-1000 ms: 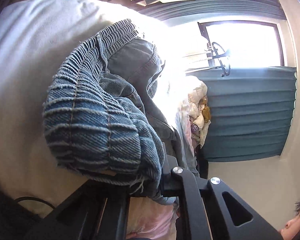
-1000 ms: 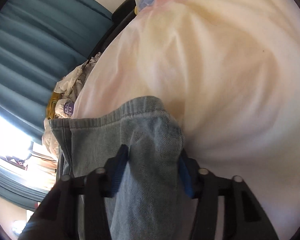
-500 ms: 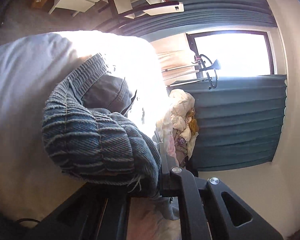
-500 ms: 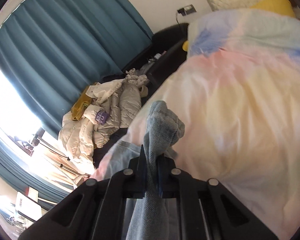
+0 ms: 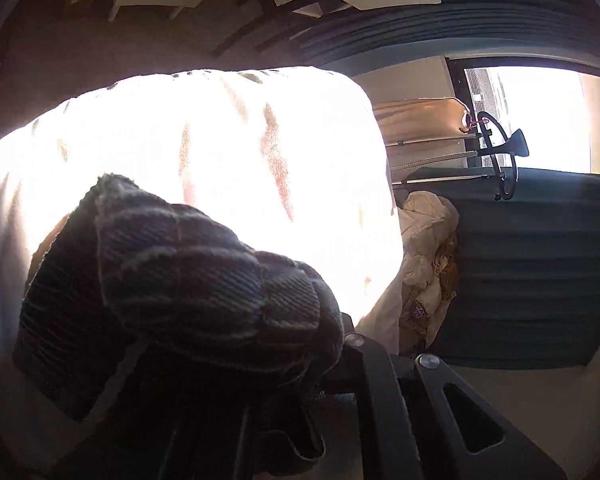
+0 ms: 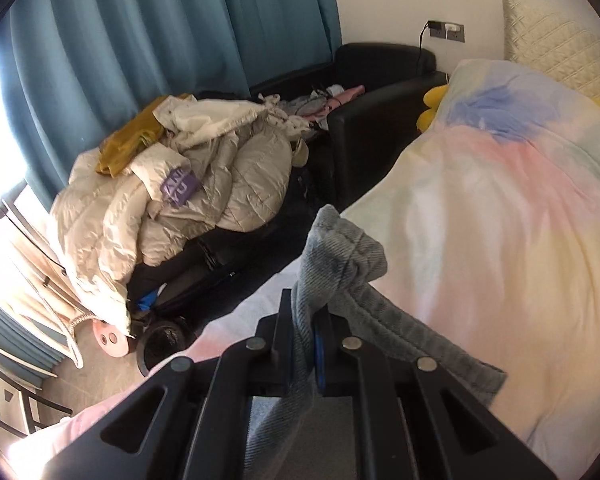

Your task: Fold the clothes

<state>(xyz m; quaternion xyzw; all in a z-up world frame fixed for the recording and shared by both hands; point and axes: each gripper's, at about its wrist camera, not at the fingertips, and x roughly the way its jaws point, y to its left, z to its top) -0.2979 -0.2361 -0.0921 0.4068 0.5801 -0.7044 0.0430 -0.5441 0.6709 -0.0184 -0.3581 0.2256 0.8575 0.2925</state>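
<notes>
The right tongs [image 6: 302, 344] are clamped on a bunched edge of the denim [image 6: 340, 264], low in the middle of the right wrist view. The cloth rises above the fingertips in a crumpled knob and trails off to the lower right onto the bed [image 6: 500, 240]. The left tongs [image 5: 332, 364] are clamped on another part of the same garment: a thick wad of ribbed denim [image 5: 204, 280] fills the lower left of the left wrist view and hides the tips, with the sunlit bed [image 5: 220, 140] glaring behind it.

The step in hand looks like carrying the garment, pinched at two points, to lay it out or bring one end over the other. To do it well:

- Keep both grips firm. The right one holds only a narrow bunch, which could slip if the cloth is jerked.
- Draw the two hands apart until the edge between them is taut, so the cloth hangs as a flat sheet rather than a rope.
- Bring it down over a bare stretch of the bed, clear of the jacket pile [image 6: 172, 196] beside the bed at the left of the right wrist view.
- Let the hanging part touch first, then lay the held edge over it so the fold line runs straight.
- Open the tongs only once the cloth rests flat.

Glare washes out much of the left view, so the garment's lie there is hard to judge.
</notes>
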